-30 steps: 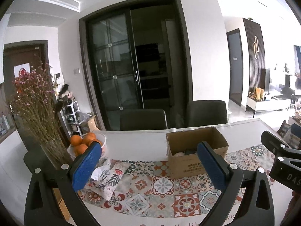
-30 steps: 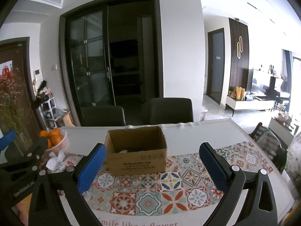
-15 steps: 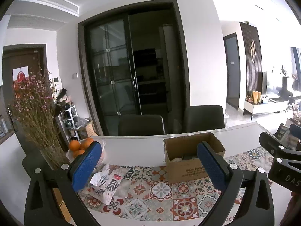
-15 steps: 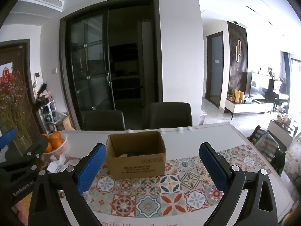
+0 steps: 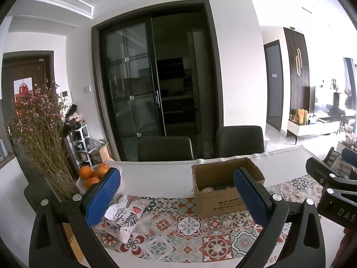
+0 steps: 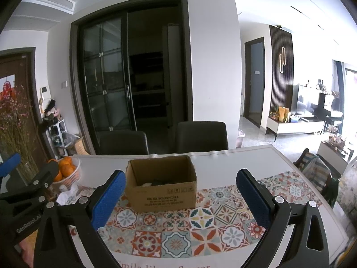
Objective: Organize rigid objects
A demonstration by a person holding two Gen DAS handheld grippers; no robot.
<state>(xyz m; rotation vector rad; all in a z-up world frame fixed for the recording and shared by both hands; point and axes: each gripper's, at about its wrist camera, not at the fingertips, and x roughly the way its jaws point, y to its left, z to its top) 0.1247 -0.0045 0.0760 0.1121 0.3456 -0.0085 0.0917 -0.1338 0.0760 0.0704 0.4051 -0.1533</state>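
An open cardboard box (image 5: 225, 192) (image 6: 161, 192) stands on the patterned table runner (image 5: 187, 230) (image 6: 200, 221), with a few small items half hidden inside. My left gripper (image 5: 177, 195) is open and empty, held above the table's near side, left of the box. My right gripper (image 6: 180, 197) is open and empty, held in front of the box and apart from it. Each gripper's side shows at the edge of the other's view.
A white bowl of oranges (image 5: 93, 175) (image 6: 65, 170) and a vase of dried flowers (image 5: 42, 147) stand at the table's left end. A printed packet (image 5: 125, 218) lies on the runner. Two dark chairs (image 5: 165, 148) (image 6: 202, 137) stand behind the table.
Both grippers have risen and drawn back a little, so the box and table sit lower in both views. Both stay open and empty.
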